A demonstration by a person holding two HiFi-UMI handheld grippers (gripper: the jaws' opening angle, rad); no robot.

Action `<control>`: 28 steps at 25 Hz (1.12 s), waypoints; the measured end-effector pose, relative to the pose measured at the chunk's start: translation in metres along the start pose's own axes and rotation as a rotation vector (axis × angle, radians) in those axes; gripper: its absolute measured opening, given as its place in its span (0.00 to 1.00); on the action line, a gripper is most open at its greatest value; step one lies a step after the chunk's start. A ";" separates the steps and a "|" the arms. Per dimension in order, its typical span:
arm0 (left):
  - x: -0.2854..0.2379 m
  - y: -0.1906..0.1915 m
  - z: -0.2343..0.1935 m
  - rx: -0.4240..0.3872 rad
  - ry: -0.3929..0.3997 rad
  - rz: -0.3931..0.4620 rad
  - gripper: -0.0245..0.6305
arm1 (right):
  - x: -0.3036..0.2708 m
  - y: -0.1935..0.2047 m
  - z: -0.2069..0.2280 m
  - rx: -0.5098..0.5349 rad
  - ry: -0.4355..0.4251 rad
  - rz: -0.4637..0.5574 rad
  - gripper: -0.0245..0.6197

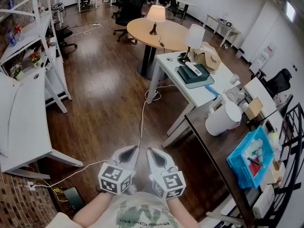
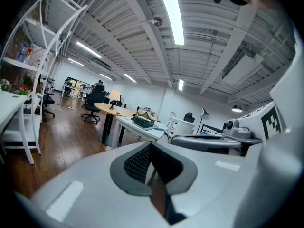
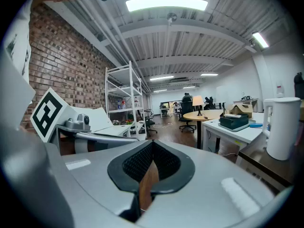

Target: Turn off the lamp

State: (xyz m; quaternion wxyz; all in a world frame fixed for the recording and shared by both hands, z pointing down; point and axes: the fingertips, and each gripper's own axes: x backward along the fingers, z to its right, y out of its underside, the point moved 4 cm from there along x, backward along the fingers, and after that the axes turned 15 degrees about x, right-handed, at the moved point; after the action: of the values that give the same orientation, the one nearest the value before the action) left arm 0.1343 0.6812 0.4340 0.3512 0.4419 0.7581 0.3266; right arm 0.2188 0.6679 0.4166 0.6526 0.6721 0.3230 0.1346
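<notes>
1. Left tongs [image 1: 129, 151]: closed tip to tip, nothing between them, held low and close to the person's body.
2. Right tongs [image 1: 153, 153]: likewise closed and empty, just beside the left pair.
3. Lamps counted: two, both upright and well apart from the tongs, ahead and to the right across the floor [image 1: 104, 94].
4. The glowing lamp [image 1: 156, 14] stands on the round table [image 1: 142, 32], the farther one.
5. The white-shaded lamp [image 1: 194, 36] stands on the white table [image 1: 187, 90]; whether it is lit cannot be told.
6. Judgement: the right tongs lie on the nearer side, and an approach is needed first.
</notes>
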 end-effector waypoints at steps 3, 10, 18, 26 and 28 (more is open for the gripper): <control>-0.008 -0.004 -0.002 0.000 0.005 -0.001 0.04 | -0.003 0.004 0.009 0.005 0.007 -0.013 0.04; -0.024 -0.014 -0.014 -0.007 -0.005 -0.003 0.04 | -0.021 0.007 0.026 -0.012 0.012 -0.013 0.04; -0.061 -0.032 -0.033 -0.001 -0.047 0.000 0.04 | -0.059 0.006 0.059 -0.016 -0.022 -0.004 0.04; -0.128 -0.070 -0.045 -0.003 -0.077 0.038 0.04 | -0.112 -0.002 0.121 -0.053 -0.060 0.047 0.04; -0.147 -0.081 -0.047 -0.013 -0.089 0.038 0.04 | -0.124 -0.007 0.138 -0.062 -0.073 0.056 0.04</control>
State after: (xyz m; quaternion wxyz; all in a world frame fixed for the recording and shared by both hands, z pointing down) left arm 0.1131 0.5082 0.4298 0.3810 0.4678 0.7312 0.3182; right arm 0.2063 0.4828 0.4243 0.6804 0.6647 0.2757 0.1383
